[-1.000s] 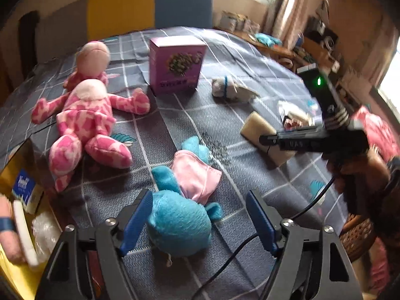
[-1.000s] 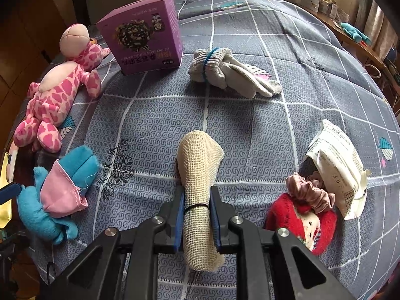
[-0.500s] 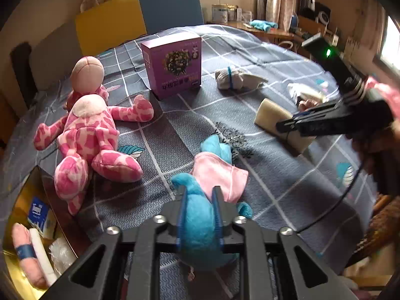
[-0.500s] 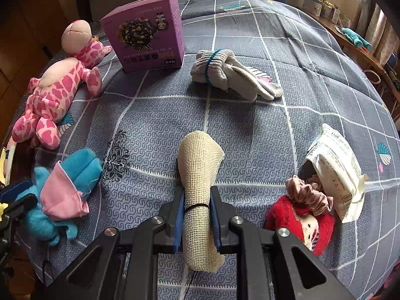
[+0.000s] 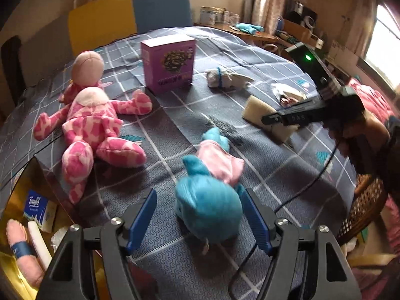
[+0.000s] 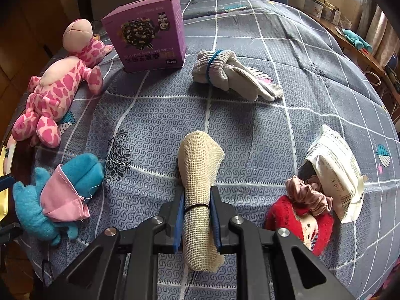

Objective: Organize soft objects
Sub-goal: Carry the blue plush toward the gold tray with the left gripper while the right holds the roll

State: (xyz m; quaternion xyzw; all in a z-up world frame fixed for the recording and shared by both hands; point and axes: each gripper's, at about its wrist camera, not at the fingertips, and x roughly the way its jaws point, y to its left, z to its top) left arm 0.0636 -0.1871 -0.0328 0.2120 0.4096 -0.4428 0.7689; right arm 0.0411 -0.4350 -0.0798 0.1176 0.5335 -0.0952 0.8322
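We look steeply down from each gripper along its own fingers, close over the checked tablecloth (image 5: 262, 57), the left view from the table's near edge facing the far chair (image 5: 130, 15), the right view further in, and both share the purple box (image 6: 146, 32) and pink doll (image 5: 92, 122).

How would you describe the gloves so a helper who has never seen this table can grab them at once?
Find the purple box standing on the grey checked tablecloth. Just to its right in the right wrist view lie the gloves, a grey-white knitted bundle. A blue band around the cuffs sets them apart from the plush toys and the mesh roll.
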